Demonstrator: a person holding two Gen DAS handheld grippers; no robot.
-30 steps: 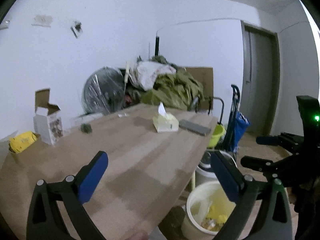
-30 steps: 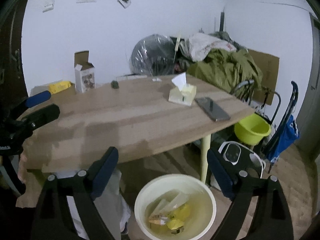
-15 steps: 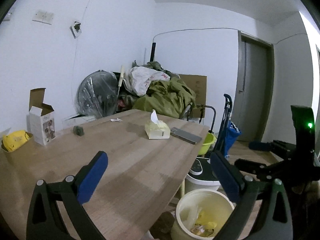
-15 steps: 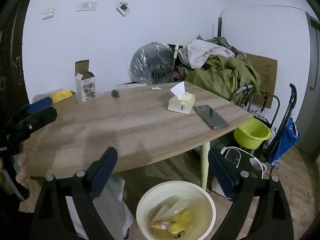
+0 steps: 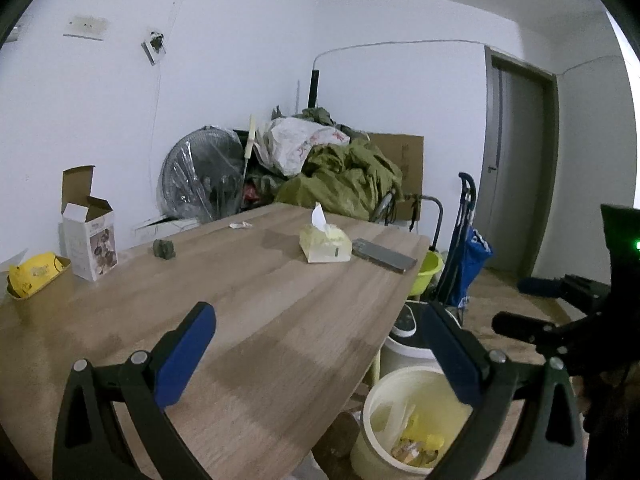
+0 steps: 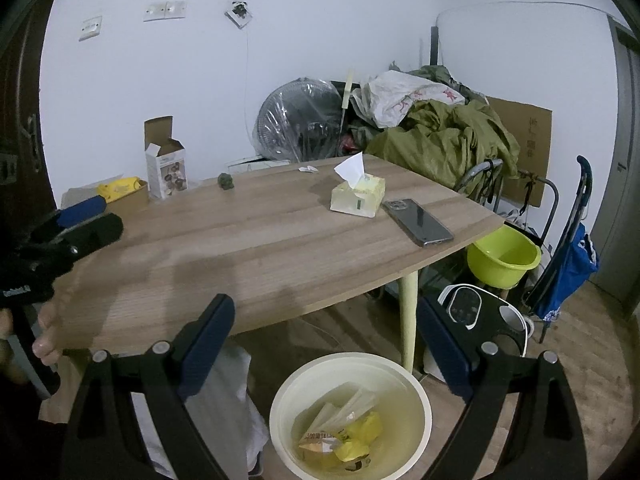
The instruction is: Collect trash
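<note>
1. We see the right gripper (image 6: 326, 334) nearest, jaws wide apart and empty, held level above the cream trash bin (image 6: 416, 396), pointing over the table's near edge.
2. The bin stands on the floor just beside the table leg (image 6: 408, 320); wrappers (image 6: 344, 436), yellow and white, lie inside it.
3. The left gripper (image 5: 318, 344) hangs over the wooden table (image 5: 260, 320), jaws spread wide, nothing between them. In the right wrist view it sits at far left, with bare fingers (image 6: 48, 336) curled at the table's near corner.
4. From the left wrist view the bin shows low on the right, below the table edge, with the other gripper's black body at far right.
5. Mid table: a tissue box (image 6: 358, 196) with a sheet sticking up, and a phone (image 6: 418, 222) lying flat just right of it.
6. Farther left on the table: a small dark green lump (image 6: 226, 181), an open white carton (image 6: 166, 168) standing upright, and a yellow packet (image 6: 120, 188) in a cardboard tray.
7. A small white scrap (image 6: 307, 169) lies at the far edge of the table.
8. Beyond the table: a plastic-wrapped fan (image 6: 300, 120), a pile of olive cloth (image 6: 444, 140), a green basin (image 6: 504, 260) on the right.
</note>
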